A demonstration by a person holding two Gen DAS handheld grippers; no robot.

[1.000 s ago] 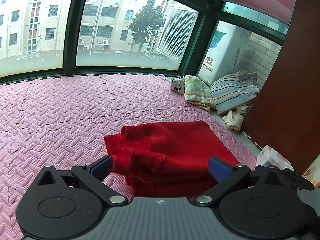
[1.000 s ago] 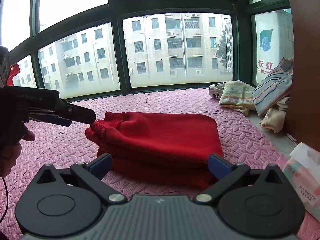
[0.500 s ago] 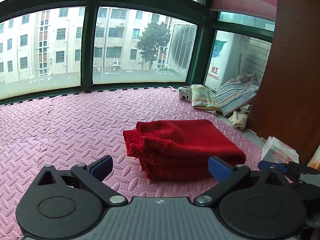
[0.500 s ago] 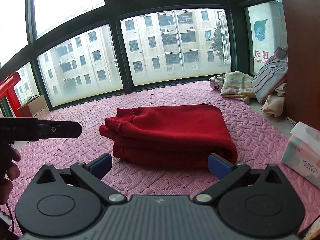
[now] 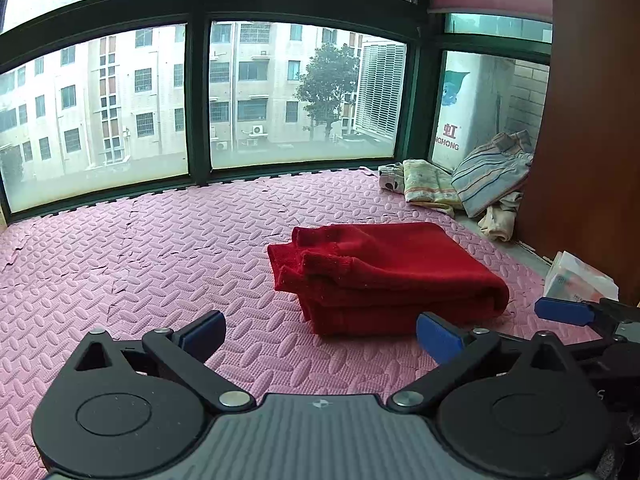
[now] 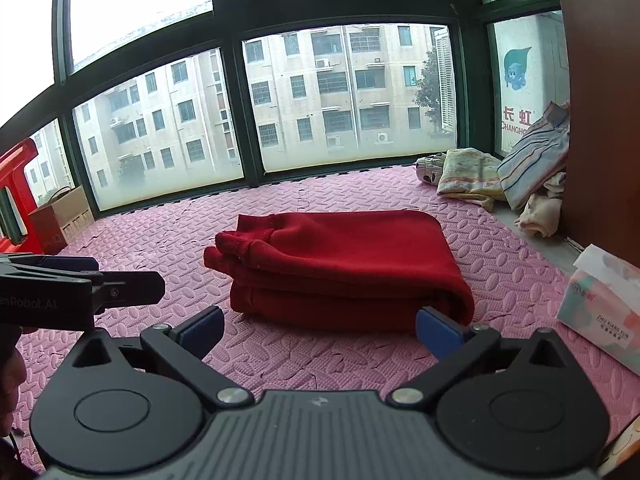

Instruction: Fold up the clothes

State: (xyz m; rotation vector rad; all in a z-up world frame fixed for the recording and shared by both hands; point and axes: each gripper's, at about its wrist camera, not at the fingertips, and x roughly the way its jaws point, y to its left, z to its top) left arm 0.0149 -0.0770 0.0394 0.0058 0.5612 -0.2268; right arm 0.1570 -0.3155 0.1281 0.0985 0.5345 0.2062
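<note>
A red knit garment (image 5: 384, 272) lies folded in a thick rectangle on the pink foam mat (image 5: 140, 248); it also shows in the right wrist view (image 6: 344, 264). My left gripper (image 5: 320, 332) is open and empty, a little short of the garment's near edge. My right gripper (image 6: 320, 328) is open and empty, just in front of the garment. The left gripper's body appears at the left of the right wrist view (image 6: 80, 288), and the right gripper's blue fingertip (image 5: 560, 312) shows at the right of the left wrist view.
A pile of striped and pale clothes (image 5: 460, 184) lies at the back right by a brown cabinet (image 5: 592, 140). A tissue pack (image 6: 604, 312) sits at the right. A cardboard box (image 6: 60, 216) stands at the left. Windows line the far side.
Both grippers have drawn back and up from the folded red garment, which now lies farther away and stays in place. Both stay open.
</note>
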